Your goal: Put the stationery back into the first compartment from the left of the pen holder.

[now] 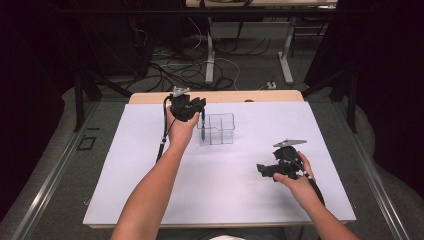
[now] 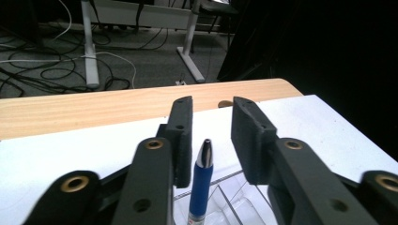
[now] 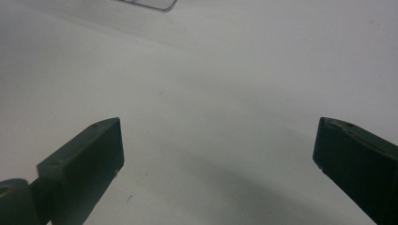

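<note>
A: Left side status?
B: Left gripper [image 2: 211,122] is held over the clear plastic organizer [image 1: 216,129] — jaws parted, nothing pinched. A blue pen [image 2: 201,183] with a glossy silver tip is seen upright between them, standing in the front-left compartment.
A: Right?
B: Right gripper [image 1: 263,170] is kept low over the white matte sheet [image 1: 225,170] — blocky black jaws spread wide, empty, well apart from the organizer.

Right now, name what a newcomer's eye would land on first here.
First the blue pen, standing upright in a corner cell of the clear box near the table's far edge, between the parted jaws of the left gripper with a gap on the right side. Then the right gripper, jaws wide open over bare white table nearer the person.
</note>
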Tool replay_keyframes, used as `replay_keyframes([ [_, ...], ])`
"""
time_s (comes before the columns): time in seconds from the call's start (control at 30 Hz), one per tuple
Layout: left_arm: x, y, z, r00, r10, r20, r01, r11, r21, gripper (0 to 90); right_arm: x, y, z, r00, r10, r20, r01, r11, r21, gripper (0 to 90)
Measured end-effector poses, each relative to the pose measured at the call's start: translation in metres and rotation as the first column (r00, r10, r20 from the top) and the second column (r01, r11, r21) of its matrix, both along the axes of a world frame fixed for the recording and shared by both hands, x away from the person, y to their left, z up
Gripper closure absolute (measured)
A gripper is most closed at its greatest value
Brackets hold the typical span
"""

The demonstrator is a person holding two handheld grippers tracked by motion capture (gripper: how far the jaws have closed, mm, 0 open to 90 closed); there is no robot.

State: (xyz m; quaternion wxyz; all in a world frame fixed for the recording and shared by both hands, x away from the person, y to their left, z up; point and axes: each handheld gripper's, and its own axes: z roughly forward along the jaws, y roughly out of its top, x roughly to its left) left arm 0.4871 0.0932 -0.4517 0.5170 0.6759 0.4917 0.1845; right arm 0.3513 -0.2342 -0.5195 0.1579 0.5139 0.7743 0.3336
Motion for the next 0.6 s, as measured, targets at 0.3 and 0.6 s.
replay_keyframes([
  [0.3,-0.006,0.007,0.010,1.0000,-0.001,0.008,0.001,0.9999,-0.015,38.5,0.000,0.000,0.000,1.0000,0.001,0.005,-0.001,1.000,-0.006,1.9],
  [0.6,-0.018,0.021,0.021,0.9993,-0.028,0.024,0.027,0.9988,0.041,32.5,0.000,-0.001,0.001,1.0000,-0.004,0.008,0.005,1.000,-0.010,0.0],
])
